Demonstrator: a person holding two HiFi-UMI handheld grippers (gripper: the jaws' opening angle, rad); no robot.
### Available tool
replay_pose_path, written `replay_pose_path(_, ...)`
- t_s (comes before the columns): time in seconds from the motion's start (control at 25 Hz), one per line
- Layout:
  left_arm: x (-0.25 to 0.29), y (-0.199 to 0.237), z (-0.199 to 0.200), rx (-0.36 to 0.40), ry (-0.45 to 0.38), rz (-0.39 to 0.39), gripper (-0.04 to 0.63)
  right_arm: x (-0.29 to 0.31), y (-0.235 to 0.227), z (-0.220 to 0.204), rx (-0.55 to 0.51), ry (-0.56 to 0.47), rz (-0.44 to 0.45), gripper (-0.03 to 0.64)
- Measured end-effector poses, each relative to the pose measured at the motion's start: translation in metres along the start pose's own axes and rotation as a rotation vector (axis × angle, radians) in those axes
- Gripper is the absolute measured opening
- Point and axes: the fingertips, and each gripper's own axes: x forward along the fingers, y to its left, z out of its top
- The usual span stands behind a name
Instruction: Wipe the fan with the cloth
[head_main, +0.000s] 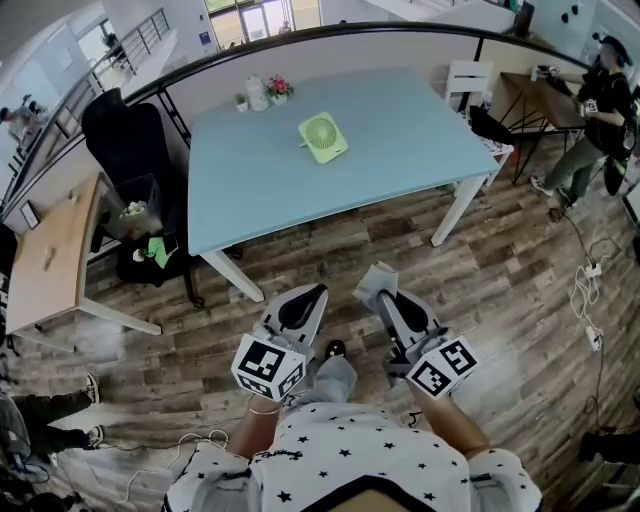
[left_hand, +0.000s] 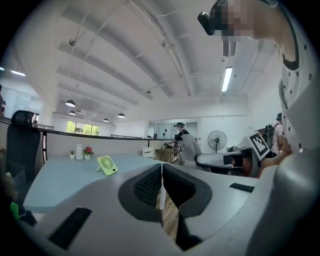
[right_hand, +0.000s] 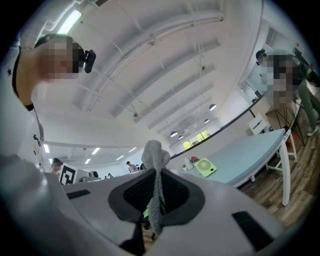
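Note:
A small light green fan lies tilted on the pale blue table, toward its far side; the fan shows small in the left gripper view, and the fan again in the right gripper view. My right gripper is shut on a grey cloth, which sticks up between its jaws; the cloth shows at its tip. My left gripper is shut with nothing in it. Both are held low over the wooden floor, well short of the table's near edge.
A white bottle and a small flower pot stand at the table's far edge. A black office chair and a bin are left of the table. A person stands at the far right by another desk. Cables lie on the floor.

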Motion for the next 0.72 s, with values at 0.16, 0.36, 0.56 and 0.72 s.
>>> replay_pose_path(0.16, 0.017, 0.017, 0.004, -0.005, 0.006, -0.003, 0.032, 0.021, -0.015, 0.005, 0.009, 0.005, -0.006, 0.028)
replay_pose_path(0.36, 0.036, 0.039, 0.013, -0.011, 0.003, -0.011, 0.032, 0.044, -0.029, 0.012, 0.007, 0.01, -0.02, 0.028)
replay_pose_path(0.56, 0.055, 0.056, 0.018, -0.014, -0.01, -0.027, 0.032, 0.063, -0.043, 0.016, 0.004, 0.016, -0.036, 0.028)
replay_pose_path(0.72, 0.066, 0.075, 0.017, -0.025, -0.005, -0.034, 0.032, 0.08, -0.052, 0.019, -0.006, 0.018, -0.05, 0.028)
